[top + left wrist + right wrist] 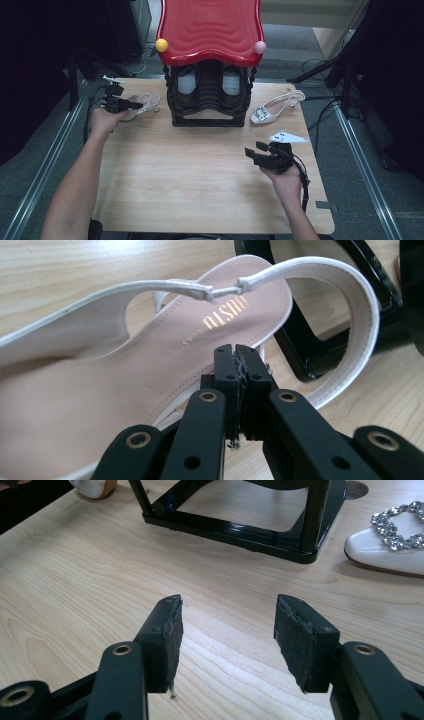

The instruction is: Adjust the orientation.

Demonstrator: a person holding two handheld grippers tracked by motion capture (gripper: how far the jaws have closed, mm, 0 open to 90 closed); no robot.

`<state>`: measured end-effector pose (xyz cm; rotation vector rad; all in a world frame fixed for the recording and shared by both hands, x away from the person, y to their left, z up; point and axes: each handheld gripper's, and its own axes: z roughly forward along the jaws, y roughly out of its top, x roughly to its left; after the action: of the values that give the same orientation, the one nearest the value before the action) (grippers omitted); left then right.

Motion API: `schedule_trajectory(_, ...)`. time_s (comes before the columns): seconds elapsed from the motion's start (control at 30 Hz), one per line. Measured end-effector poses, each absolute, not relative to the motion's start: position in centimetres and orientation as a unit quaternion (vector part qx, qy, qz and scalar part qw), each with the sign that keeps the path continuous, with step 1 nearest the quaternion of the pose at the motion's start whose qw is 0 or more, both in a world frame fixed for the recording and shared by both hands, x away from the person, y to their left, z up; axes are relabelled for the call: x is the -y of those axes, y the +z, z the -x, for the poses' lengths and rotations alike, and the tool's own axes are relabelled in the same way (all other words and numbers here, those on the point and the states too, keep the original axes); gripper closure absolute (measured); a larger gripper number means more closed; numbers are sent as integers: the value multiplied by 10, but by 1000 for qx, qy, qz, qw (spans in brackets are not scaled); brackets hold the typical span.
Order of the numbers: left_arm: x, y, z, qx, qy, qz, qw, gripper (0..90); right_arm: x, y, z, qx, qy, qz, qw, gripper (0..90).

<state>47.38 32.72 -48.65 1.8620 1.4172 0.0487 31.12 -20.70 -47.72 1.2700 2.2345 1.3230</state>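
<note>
One sandal (165,340) lies just ahead of the left gripper (239,356), jaws together, nothing visibly pinched — light, soft strap, rigid sole; grip the sole edge. Right gripper (227,625) gapes, idle.

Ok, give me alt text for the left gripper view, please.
The left gripper, jaws shut, is over the side edge of a white slingback shoe with a pink insole, lying on a wooden table. A black rack base stands just beyond the heel strap.
</note>
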Motion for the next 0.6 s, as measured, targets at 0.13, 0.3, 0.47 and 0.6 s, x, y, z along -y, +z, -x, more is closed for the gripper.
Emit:
schedule_trajectory(0.13, -328, -486, -468, -559, 15, -733, 388, 890, 204, -477, -313, -768, 455, -433, 123, 463)
schedule_trajectory(0.3, -331, -485, -464, -554, 17, -741, 379, 889, 200, -477, -316, -771, 455, -428, 124, 462)
schedule_trajectory(0.47, -335, -484, -460, -559, 19, -738, 377, 889, 199, -476, -319, -772, 455, -426, 123, 462)
schedule_trajectory(0.6, -339, -484, -458, -563, 24, -736, 375, 887, 196, -477, -321, -773, 457, -423, 122, 462)
